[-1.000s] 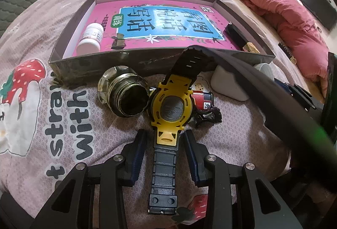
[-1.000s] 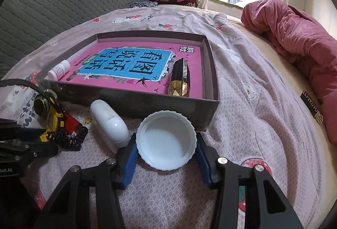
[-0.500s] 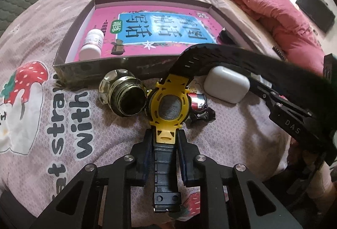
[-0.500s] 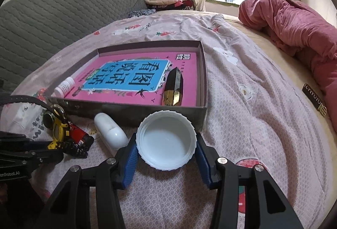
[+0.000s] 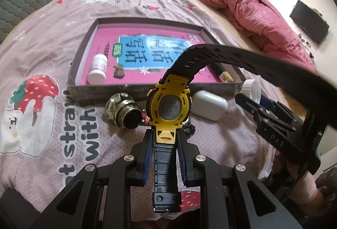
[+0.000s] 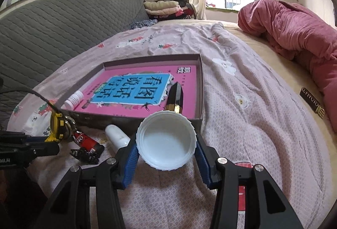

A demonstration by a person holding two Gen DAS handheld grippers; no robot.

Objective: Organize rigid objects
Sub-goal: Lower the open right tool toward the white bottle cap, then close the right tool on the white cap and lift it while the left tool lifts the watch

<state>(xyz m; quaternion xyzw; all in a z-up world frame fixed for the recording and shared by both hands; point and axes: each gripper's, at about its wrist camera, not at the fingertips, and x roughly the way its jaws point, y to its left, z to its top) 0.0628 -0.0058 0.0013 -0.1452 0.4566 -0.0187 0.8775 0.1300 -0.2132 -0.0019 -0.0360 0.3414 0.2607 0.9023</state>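
One shallow box, printed floor in Chinese characters, held one white bottle and one dark faceted case. In front of the box: left tongs pinched one yellow watch by its strap; right tongs pinched one white cap. The bedsheet read "with".

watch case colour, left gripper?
Yellow case on the watch, black strap; clearest in the left wrist view, held in the left gripper.
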